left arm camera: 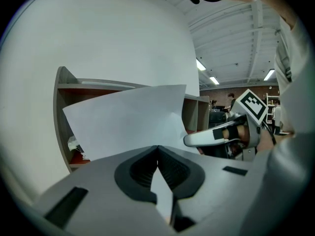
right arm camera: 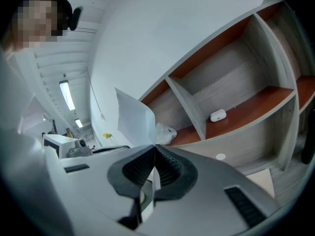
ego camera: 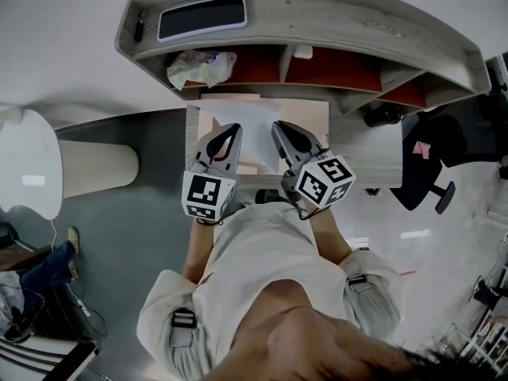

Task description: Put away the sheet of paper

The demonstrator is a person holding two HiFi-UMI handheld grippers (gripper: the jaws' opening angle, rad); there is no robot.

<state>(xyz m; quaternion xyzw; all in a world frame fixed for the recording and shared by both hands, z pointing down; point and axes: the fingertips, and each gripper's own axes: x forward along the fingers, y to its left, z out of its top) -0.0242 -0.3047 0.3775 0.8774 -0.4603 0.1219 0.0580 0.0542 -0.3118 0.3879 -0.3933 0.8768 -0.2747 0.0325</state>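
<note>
Paper (left arm camera: pixel 128 119) in left tool (left arm camera: pixel 157 149), right tool (right arm camera: pixel 155 147)

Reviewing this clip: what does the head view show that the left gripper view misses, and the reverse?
Only the head view: a dark slab on top of the shelf, a black chair, and the left gripper seen from outside. Only the left gripper view: ceiling lights, and its own pads pinching the paper at its edge. Both: paper, shelf, the right gripper also on the paper, and a white bag in the shelf.
</note>
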